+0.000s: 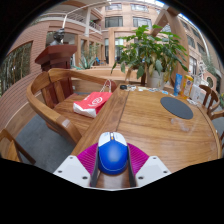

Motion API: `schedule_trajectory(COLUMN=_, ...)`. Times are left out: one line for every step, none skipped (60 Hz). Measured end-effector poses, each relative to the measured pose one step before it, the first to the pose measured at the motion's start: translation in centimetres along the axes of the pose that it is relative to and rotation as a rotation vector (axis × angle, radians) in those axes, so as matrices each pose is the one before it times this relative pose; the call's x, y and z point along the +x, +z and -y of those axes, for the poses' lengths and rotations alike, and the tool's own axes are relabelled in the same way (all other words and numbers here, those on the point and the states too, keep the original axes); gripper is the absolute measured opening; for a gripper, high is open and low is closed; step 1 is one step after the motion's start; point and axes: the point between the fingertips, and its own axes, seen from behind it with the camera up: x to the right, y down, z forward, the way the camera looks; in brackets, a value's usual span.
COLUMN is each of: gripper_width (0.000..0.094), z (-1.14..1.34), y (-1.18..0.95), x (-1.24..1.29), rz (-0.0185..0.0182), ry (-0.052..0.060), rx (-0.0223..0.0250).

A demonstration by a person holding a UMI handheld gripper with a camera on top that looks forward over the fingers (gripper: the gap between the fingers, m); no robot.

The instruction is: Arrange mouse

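Observation:
A blue and white computer mouse sits between my gripper's two fingers, its white nose pointing away from me. Both magenta pads press against its sides, so the gripper is shut on it. The mouse is held over the near end of a wooden table. A round dark mouse mat lies on the table far ahead to the right of the fingers.
A red and white bag rests on a wooden chair left of the table. A potted plant stands at the table's far end, with bottles to its right. Another chair is at the far right.

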Motion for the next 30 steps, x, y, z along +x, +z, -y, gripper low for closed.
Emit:
schedule_trajectory(gripper_width=0.0431, z=0.004, y=0.025, x=-0.011, rz=-0.00198, ry=-0.0003, rx=-0.00058)
schedule_trajectory(gripper_width=0.0421, z=0.043, y=0.019, x=-0.017, rz=-0.00045, ry=0.0007, rx=0.00004)
schedule_trajectory(gripper_width=0.0404, z=0.023, y=0.036, x=0.009, rz=0.00094, ry=0.0009, rx=-0.00182)
schedule_trajectory(gripper_width=0.0393, z=0.022, y=0.048, x=-0.028, rz=0.00203, ry=0.0050, rx=-0.00244)
schedule_trajectory(gripper_width=0.0390, z=0.037, y=0.007, x=-0.015, rz=0.00279, ry=0.0073, rx=-0.00296)
schedule_trajectory(gripper_width=0.0370, z=0.078, y=0.028, x=-0.023, rz=0.00307, ry=0.0065, rx=-0.00189)
schedule_trajectory(gripper_width=0.0369, z=0.109, y=-0.108, x=0.011, rz=0.00153, ry=0.0014, rx=0.00056)
schedule_trajectory(gripper_width=0.0369, z=0.194, y=-0.004, x=0.023, rz=0.00215, ry=0.0012, rx=0.00121)
schedule_trajectory(gripper_width=0.0368, z=0.313, y=-0.026, x=0.021, rz=0.00207, ry=-0.0018, rx=0.00384)
schedule_trajectory(gripper_width=0.0368, z=0.490, y=-0.041, x=0.052, rz=0.00138, ry=-0.0040, rx=0.00830)
schedule_trajectory(gripper_width=0.0368, z=0.631, y=-0.076, x=0.045, rz=0.00202, ry=-0.0055, rx=0.01206)
schedule_trajectory(gripper_width=0.0370, z=0.810, y=-0.122, x=0.042, rz=0.00288, ry=-0.0015, rx=0.01620)
schedule_trajectory(gripper_width=0.0370, z=1.016, y=-0.148, x=-0.008, rz=0.00402, ry=0.0090, rx=0.01927)
schedule_trajectory(gripper_width=0.0369, z=1.038, y=-0.209, x=0.001, rz=0.00772, ry=0.0098, rx=0.02461)
schedule_trajectory(gripper_width=0.0369, z=1.132, y=-0.178, x=-0.072, rz=0.01028, ry=0.0056, rx=0.02066)
schedule_trajectory(gripper_width=0.0370, z=1.191, y=-0.174, x=-0.068, rz=0.01179, ry=-0.0003, rx=0.01754)
schedule_trajectory(gripper_width=0.0370, z=1.298, y=-0.164, x=-0.032, rz=0.01154, ry=0.0040, rx=0.01993)
schedule_trajectory(gripper_width=0.0371, z=1.447, y=-0.168, x=-0.029, rz=0.01094, ry=0.0121, rx=0.02385)
schedule_trajectory(gripper_width=0.0371, z=1.548, y=-0.182, x=-0.028, rz=0.01190, ry=0.0132, rx=0.02506)
schedule_trajectory(gripper_width=0.0369, z=1.583, y=-0.169, x=-0.037, rz=0.01325, ry=0.0064, rx=0.02392)
schedule_trajectory(gripper_width=0.0369, z=1.760, y=0.077, x=-0.229, rz=0.00999, ry=0.0008, rx=0.02420)
schedule_trajectory(gripper_width=0.0370, z=1.783, y=-0.450, x=0.018, rz=0.00804, ry=0.0022, rx=0.02424)
schedule_trajectory(gripper_width=0.0369, z=1.854, y=-0.136, x=0.297, rz=0.00501, ry=0.0045, rx=0.03421)
schedule_trajectory(gripper_width=0.0370, z=1.936, y=-0.059, x=0.459, rz=-0.00067, ry=0.0036, rx=0.03798)
schedule_trajectory(gripper_width=0.0370, z=1.866, y=0.059, x=0.575, rz=-0.00516, ry=-0.0032, rx=0.03738)
schedule_trajectory(gripper_width=0.0371, z=1.720, y=0.113, x=0.644, rz=-0.00750, ry=-0.0110, rx=0.03208)
schedule_trajectory(gripper_width=0.0370, z=1.436, y=0.474, x=0.793, rz=-0.00609, ry=-0.0142, rx=0.03023)
schedule_trajectory(gripper_width=0.0369, z=1.667, y=0.369, x=0.492, rz=-0.00645, ry=-0.0062, rx=0.02486)
schedule_trajectory(gripper_width=0.0369, z=1.419, y=0.355, x=0.741, rz=-0.00847, ry=0.0003, rx=0.01620)
schedule_trajectory(gripper_width=0.0369, z=1.195, y=0.376, x=0.818, rz=-0.00547, ry=0.0031, rx=0.02161)
